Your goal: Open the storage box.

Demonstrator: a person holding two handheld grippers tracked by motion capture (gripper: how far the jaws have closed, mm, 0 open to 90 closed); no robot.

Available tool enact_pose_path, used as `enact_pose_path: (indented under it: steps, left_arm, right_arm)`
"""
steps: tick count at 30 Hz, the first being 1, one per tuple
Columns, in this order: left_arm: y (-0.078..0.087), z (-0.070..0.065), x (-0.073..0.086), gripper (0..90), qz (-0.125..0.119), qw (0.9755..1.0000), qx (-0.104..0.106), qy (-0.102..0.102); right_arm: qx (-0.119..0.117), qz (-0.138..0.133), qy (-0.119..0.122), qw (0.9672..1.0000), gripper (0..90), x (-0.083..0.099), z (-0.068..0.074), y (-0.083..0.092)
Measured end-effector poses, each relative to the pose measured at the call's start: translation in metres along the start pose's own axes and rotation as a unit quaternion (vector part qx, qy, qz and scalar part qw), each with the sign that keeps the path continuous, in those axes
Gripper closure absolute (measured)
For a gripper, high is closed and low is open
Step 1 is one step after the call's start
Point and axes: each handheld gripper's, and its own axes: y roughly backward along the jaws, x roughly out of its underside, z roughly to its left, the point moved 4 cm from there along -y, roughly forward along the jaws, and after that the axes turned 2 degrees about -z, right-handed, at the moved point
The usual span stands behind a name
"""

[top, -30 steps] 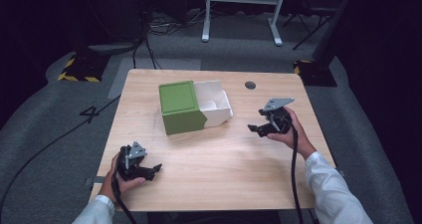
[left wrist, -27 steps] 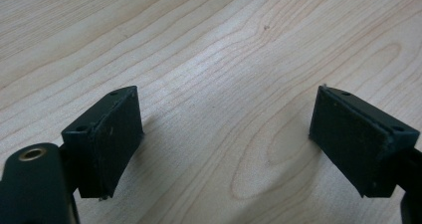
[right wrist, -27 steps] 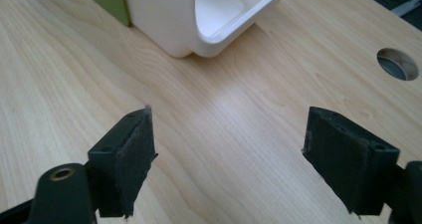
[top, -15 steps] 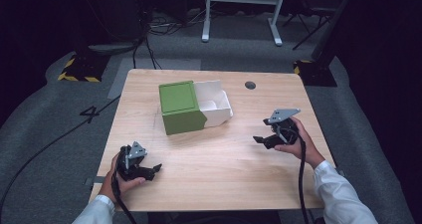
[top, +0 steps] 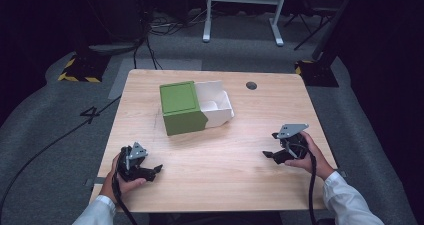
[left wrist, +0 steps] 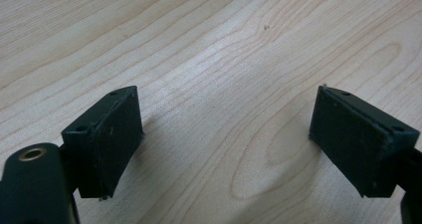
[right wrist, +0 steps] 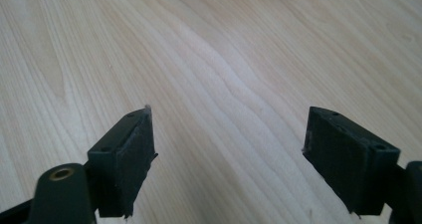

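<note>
green box (top: 183, 108) with white tray (top: 216, 105) slid out at 12 o'clock on tabletop (top: 235, 175), left gripper (top: 151, 171) at 7, right gripper (top: 270, 155) at 4, both wide open, holding nothing

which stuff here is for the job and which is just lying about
Likely for the job:
- green box with its white inner tray slid partly out
- left tool, open
- right tool, open

Just there:
- table with its dark round hole
- white stand behind
</note>
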Motion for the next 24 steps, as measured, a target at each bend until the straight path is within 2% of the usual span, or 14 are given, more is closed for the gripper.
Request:
enact_pose_path:
  steps: [7, 10, 11, 12, 14, 19, 20, 23, 24]
  left_arm:
    - [0.000, 0.000, 0.000, 13.5, 0.000, 1.0000, 0.000, 0.000]
    - [0.000, 0.000, 0.000, 13.5, 0.000, 1.0000, 0.000, 0.000]
    - [0.000, 0.000, 0.000, 13.5, 0.000, 1.0000, 0.000, 0.000]
    - [0.000, 0.000, 0.000, 13.5, 0.000, 1.0000, 0.000, 0.000]
    - [0.000, 0.000, 0.000, 13.5, 0.000, 1.0000, 0.000, 0.000]
    - [0.000, 0.000, 0.000, 13.5, 0.000, 1.0000, 0.000, 0.000]
    - [0.000, 0.000, 0.000, 13.5, 0.000, 1.0000, -0.001, 0.000]
    - [0.000, 0.000, 0.000, 13.5, 0.000, 1.0000, -0.002, 0.001]
    - [0.000, 0.000, 0.000, 13.5, 0.000, 1.0000, -0.003, 0.001]
  right_arm:
    - [0.002, 0.006, -0.002, 1.0000, 20.4, 0.018, 0.003, 0.003]
    - [0.002, 0.009, -0.014, 0.9999, 20.3, 0.032, 0.002, 0.005]
    - [0.002, 0.009, -0.014, 0.9999, 20.3, 0.032, 0.002, 0.005]
    - [0.000, 0.007, -0.023, 0.9997, 20.3, 0.040, 0.002, 0.007]
    - [0.001, 0.007, -0.024, 0.9997, 20.3, 0.042, 0.001, 0.008]
    - [0.001, 0.000, -0.051, 0.9987, 19.7, 0.061, -0.002, 0.014]
    - [0.003, 0.000, -0.061, 0.9981, 19.6, 0.071, -0.002, 0.016]
    - [0.006, -0.003, -0.069, 0.9976, 19.6, 0.079, -0.003, 0.017]
    - [0.008, -0.003, -0.084, 0.9964, 18.5, 0.087, -0.003, 0.019]
